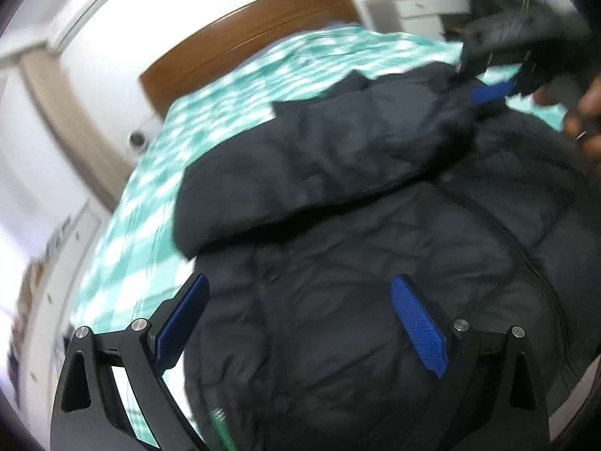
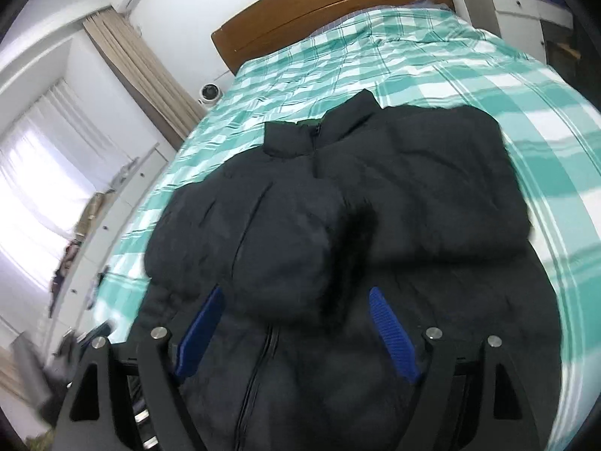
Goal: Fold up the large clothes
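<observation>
A dark navy puffer jacket point(image 2: 338, 225) lies front up on the bed, collar toward the headboard, both sleeves folded across its chest. It also fills the left wrist view point(image 1: 357, 244). My left gripper point(image 1: 300, 300) is open and empty above the jacket's lower body. My right gripper point(image 2: 296, 312) is open and empty above the lower front near the zipper. In the left wrist view the right gripper point(image 1: 499, 75) shows at the upper right over the folded sleeve, one blue finger point(image 1: 492, 92) visible, held by a hand.
The bed has a teal and white checked cover point(image 2: 432, 60) and a brown wooden headboard point(image 2: 323, 3). Curtains point(image 2: 139, 75) and a window are on the left, a small white fan point(image 2: 208, 94) beside the bed, white furniture point(image 2: 518, 7) at the far right.
</observation>
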A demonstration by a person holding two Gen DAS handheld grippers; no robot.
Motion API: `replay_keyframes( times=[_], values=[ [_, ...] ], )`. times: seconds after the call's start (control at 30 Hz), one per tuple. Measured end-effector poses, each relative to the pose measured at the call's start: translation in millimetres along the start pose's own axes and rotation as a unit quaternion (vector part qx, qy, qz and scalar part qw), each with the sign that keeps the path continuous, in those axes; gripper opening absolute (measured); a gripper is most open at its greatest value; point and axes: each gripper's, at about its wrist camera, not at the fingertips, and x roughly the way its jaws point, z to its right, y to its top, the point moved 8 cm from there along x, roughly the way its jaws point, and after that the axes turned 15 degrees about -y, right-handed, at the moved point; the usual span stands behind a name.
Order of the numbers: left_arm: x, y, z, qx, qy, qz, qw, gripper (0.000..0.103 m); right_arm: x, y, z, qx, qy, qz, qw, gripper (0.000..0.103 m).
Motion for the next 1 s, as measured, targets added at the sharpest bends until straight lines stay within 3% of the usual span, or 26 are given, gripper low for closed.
replay_keyframes(
  times=[0.03,0.07,0.1,0.13,0.23,0.33,0.43,0.5,0.6,0.67,0.7,0.77,0.9,1.0],
  values=[
    [-2.0,-3.6,-7.6,-0.011,0.004,0.001,0.9999,0.098,12.0,4.1,-4.8,-0.001,0.000,-0.008,1.000,0.081],
    [-3.4,-7.7,-13.3,-0.019,0.008,0.001,0.9998,0.098,21.8,7.1,-12.8,-0.009,0.007,-0.018,1.000,0.070],
    [-5.9,-8.8,-23.6,-0.032,0.014,0.001,0.9994,0.098,24.8,9.6,-18.7,-0.019,0.008,-0.021,1.000,0.049],
    [-5.7,-9.3,-33.4,-0.042,0.017,0.002,0.9990,0.098,24.2,16.9,-24.2,-0.040,-0.010,-0.015,0.999,0.008],
    [-10.7,-4.7,-61.2,-0.080,0.018,0.015,0.9965,0.098,6.6,52.7,-29.9,-0.052,-0.014,0.024,0.998,0.009],
    [-11.9,4.3,-78.2,-0.109,0.019,0.028,0.9935,0.098,-14.3,101.4,-10.1,-0.037,-0.043,0.075,0.996,0.009],
    [-7.5,11.5,-95.7,-0.126,0.024,0.034,0.9912,0.098,-11.9,126.0,17.0,-0.021,-0.074,0.084,0.993,0.009],
    [3.5,15.3,-102.3,-0.134,0.026,0.028,0.9902,0.098,9.6,126.4,32.4,-0.027,-0.106,0.066,0.992,0.009],
    [24.6,16.9,-107.3,-0.164,0.006,0.005,0.9864,0.098,51.0,102.9,48.2,-0.034,-0.141,0.017,0.989,0.019],
    [33.4,21.1,-110.7,-0.183,-0.008,-0.005,0.9831,0.098,65.2,85.6,55.8,-0.033,-0.159,-0.008,0.987,0.055],
    [35.2,26.0,-114.3,-0.192,-0.017,-0.004,0.9812,0.098,65.1,81.7,58.6,-0.028,-0.156,-0.013,0.987,0.063],
    [34.9,40.9,-123.1,-0.203,-0.024,0.007,0.9788,0.098,51.0,75.7,67.9,-0.014,-0.147,-0.006,0.989,0.066],
    [56.2,79.8,-137.0,-0.207,-0.027,0.025,0.9776,0.098,4.7,100.1,53.0,-0.045,-0.163,0.084,0.982,0.066],
    [84.8,104.1,-147.0,-0.199,-0.016,0.026,0.9795,0.098,-3.5,113.4,11.9,-0.095,-0.098,0.109,0.985,0.066]
  ],
)
